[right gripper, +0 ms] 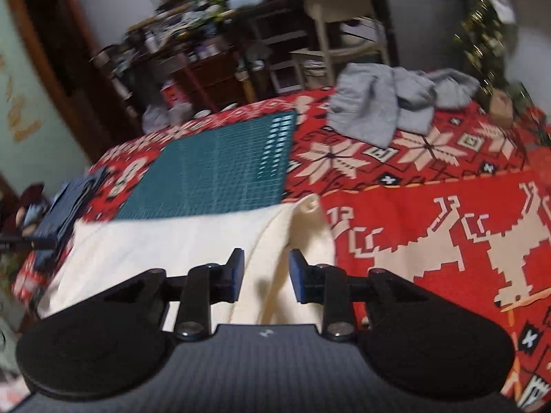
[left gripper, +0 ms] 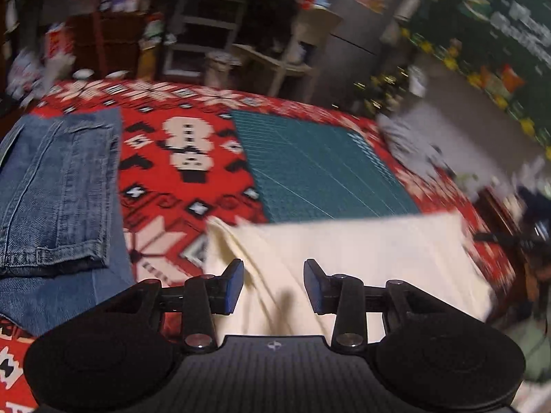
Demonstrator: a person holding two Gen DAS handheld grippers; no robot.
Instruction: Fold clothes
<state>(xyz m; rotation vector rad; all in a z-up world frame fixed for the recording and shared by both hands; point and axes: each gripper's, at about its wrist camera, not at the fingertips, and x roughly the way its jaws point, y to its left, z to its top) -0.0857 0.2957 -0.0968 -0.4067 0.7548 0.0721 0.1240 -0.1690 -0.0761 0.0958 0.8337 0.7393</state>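
Observation:
A cream garment (left gripper: 361,247) lies folded flat on the near part of the table, its far edge overlapping a green cutting mat (left gripper: 316,168). My left gripper (left gripper: 273,272) hovers over the garment's left end, open, with nothing between its blue pads. In the right wrist view the same cream garment (right gripper: 172,241) has a small bunched corner at its far right. My right gripper (right gripper: 267,261) hangs over that right end, open and empty. Folded blue jeans (left gripper: 55,186) lie at the left of the table. A crumpled grey garment (right gripper: 378,110) sits at the far right.
A red patterned cloth (right gripper: 430,213) covers the table. The green cutting mat (right gripper: 217,172) lies mid-table. Beyond the far edge stand a pale chair (right gripper: 344,17), cluttered shelves and a desk. The jeans (right gripper: 65,203) reach the table's left edge.

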